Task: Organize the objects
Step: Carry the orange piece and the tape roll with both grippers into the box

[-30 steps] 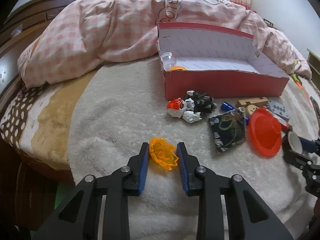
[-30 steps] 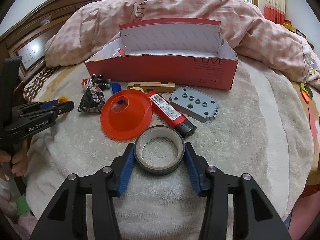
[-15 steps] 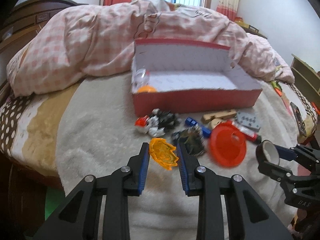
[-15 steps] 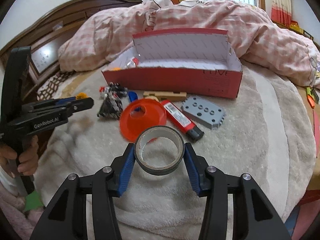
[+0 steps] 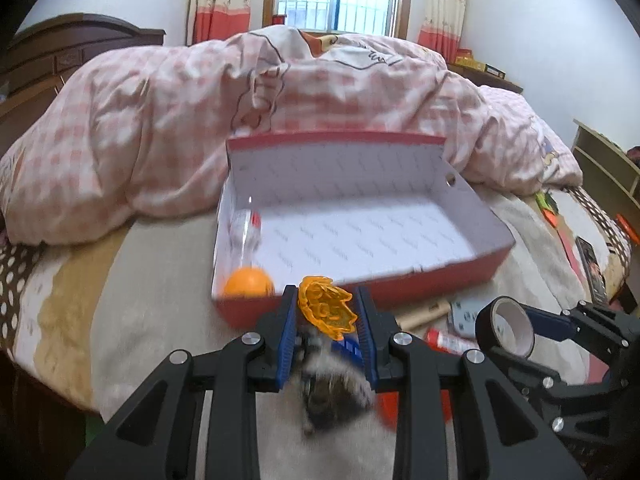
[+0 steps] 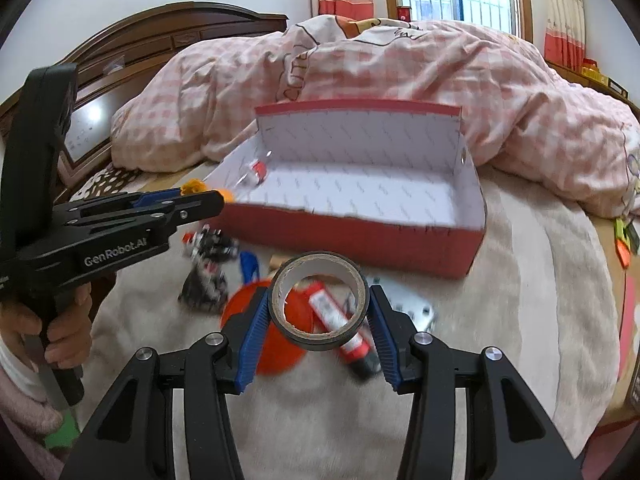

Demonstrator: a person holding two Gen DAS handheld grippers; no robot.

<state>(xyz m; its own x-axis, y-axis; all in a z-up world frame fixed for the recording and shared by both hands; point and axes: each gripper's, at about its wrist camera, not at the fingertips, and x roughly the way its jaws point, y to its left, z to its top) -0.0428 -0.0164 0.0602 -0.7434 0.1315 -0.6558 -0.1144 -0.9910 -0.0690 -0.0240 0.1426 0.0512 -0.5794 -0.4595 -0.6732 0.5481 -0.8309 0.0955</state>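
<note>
My left gripper (image 5: 326,312) is shut on an orange translucent plastic piece (image 5: 326,306), held in the air just short of the near wall of the red box (image 5: 400,284). My right gripper (image 6: 318,304) is shut on a roll of dark tape (image 6: 320,300), lifted above the toys on the bed. The right gripper with its tape roll (image 5: 506,330) also shows at lower right of the left wrist view. The left gripper (image 6: 200,196) shows at left of the right wrist view, beside the box (image 6: 360,236). An orange ball (image 5: 248,282) and a clear capsule (image 5: 246,228) lie in the box's left end.
On the fuzzy blanket below lie an orange funnel-shaped disc (image 6: 272,344), a red tube (image 6: 340,320), a grey studded plate (image 6: 412,312), a small robot toy (image 6: 208,248), a dark pouch (image 6: 200,288) and a blue piece (image 6: 250,264). A pink checked duvet (image 5: 200,120) is heaped behind the box.
Both grippers have risen off the blanket with their objects and moved toward the red box. The orange piece now hangs at the box's near wall; the tape roll hangs over the funnel disc.
</note>
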